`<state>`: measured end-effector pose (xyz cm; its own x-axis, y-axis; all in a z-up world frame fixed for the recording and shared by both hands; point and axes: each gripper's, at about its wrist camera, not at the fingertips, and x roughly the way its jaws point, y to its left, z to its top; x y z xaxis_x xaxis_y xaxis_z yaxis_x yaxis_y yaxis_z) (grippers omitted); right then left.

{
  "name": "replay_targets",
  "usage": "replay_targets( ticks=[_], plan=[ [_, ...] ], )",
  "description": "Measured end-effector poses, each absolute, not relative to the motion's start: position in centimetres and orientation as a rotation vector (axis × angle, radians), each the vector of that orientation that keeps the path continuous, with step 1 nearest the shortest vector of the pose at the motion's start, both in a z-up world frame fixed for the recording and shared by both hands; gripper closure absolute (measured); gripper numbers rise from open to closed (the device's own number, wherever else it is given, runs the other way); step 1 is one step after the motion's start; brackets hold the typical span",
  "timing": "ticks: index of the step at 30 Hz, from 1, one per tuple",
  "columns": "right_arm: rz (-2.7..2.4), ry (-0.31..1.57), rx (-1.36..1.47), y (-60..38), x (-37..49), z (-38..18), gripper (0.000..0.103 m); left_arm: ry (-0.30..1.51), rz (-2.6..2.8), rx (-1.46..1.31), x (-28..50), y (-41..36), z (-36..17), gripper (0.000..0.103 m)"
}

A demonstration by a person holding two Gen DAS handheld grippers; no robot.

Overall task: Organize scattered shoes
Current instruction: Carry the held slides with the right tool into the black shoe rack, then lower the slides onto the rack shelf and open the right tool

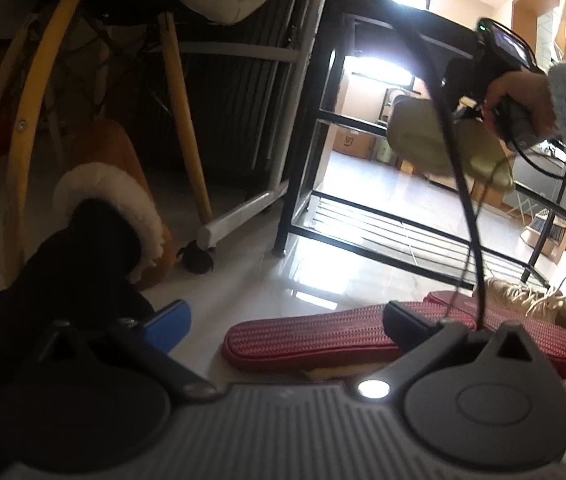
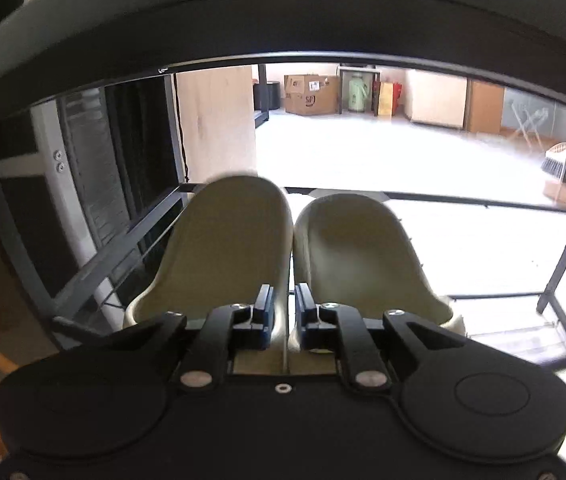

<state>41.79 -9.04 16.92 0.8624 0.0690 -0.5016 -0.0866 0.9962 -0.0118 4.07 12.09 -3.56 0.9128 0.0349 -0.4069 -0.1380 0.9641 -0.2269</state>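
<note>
Two pale green slippers (image 2: 291, 256) pinched together by their inner walls in right gripper (image 2: 283, 312), inside black rack (image 2: 563, 280); left gripper (image 1: 283, 328) spread wide above red slipper (image 1: 307, 340).

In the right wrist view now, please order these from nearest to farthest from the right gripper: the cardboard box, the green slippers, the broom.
1. green slippers, pinched together in the right gripper.
2. broom, on the floor, far right.
3. cardboard box, against the back wall.
</note>
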Motion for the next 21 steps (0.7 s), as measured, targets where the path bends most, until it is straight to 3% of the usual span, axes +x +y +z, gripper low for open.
replay_targets(
  ticks=[21],
  plan=[
    [0.055,0.519,-0.049,-9.3,48.6,15.9,0.092,0.460,0.090,-0.262,4.8,11.7,-4.0,0.000]
  ],
)
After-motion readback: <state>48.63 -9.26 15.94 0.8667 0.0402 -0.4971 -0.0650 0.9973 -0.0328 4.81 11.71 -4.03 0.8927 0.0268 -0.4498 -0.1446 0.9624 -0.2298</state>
